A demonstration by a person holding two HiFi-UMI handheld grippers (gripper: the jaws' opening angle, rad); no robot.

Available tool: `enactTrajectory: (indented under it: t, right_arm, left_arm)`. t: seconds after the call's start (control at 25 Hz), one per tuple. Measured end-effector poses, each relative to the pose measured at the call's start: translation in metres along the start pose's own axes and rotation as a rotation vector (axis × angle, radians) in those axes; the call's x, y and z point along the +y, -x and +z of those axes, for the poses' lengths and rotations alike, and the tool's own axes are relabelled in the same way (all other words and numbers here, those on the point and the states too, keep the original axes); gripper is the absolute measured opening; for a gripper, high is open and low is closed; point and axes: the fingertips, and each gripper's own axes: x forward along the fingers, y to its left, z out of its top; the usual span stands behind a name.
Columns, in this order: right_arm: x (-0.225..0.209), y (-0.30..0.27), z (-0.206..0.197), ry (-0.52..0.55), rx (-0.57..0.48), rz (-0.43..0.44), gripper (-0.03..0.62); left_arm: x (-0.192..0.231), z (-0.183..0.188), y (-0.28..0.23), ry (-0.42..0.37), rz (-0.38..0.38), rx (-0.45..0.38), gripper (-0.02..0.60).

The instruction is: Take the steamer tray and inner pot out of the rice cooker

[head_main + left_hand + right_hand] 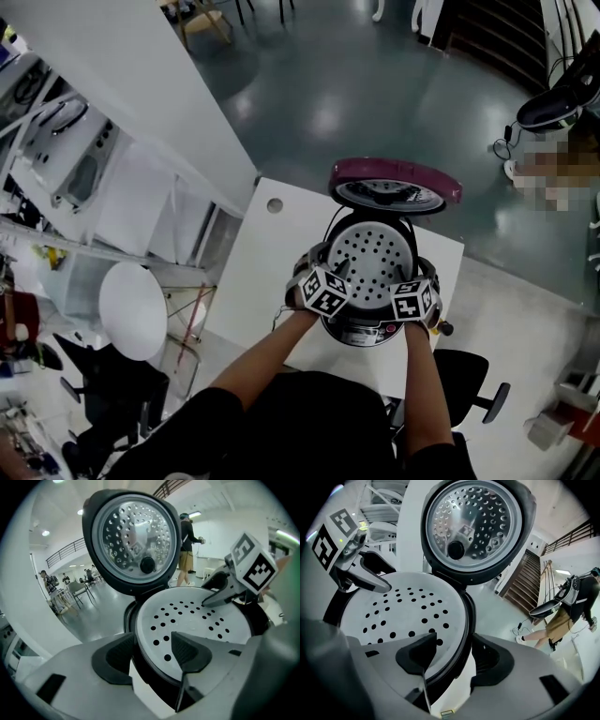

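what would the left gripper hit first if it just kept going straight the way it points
Most likely the tray: the left gripper has its jaws apart astride the tray's rim, so the rim would meet it almost at once. Past that stands the open lid; depth is hard to judge.

A white table [267,281] — a round hole [275,204] near its far corner — carries the open rice cooker [364,334].
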Motion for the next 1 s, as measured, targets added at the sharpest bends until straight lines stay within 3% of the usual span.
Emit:
enactTrajectory:
  t: [0.08, 0.24, 0.44, 0.68, 1.0]
  right_arm:
    - [-0.001, 0.001, 0.001, 0.014, -0.005, -0.006, 0.218]
    - [-0.001, 0.003, 0.001, 0.037, -0.006, -0.016, 0.218]
    - [0.002, 0.006, 0.002, 0.091, 0.001, -0.029, 0.216]
    - [0.002, 0.01, 0.005, 0.174, -0.003, -0.058, 0.187]
    - [0.002, 0.017, 0.012, 0.165, -0.028, -0.043, 0.167]
  left_arm:
    - [0.007, -0.003, 0.001, 0.03, 0.028, 0.006, 0.244]
    - [0.012, -0.013, -0.003, 0.141, -0.005, 0.023, 0.246]
    - [0.017, -0.01, 0.0, 0.126, 0.038, 0.015, 0.235]
    - [0.013, -0.007, 0.007, 0.149, 0.022, 0.013, 0.198]
    - [0.013, 0.005, 0.023, 0.159, 0.03, -0.026, 0.149]
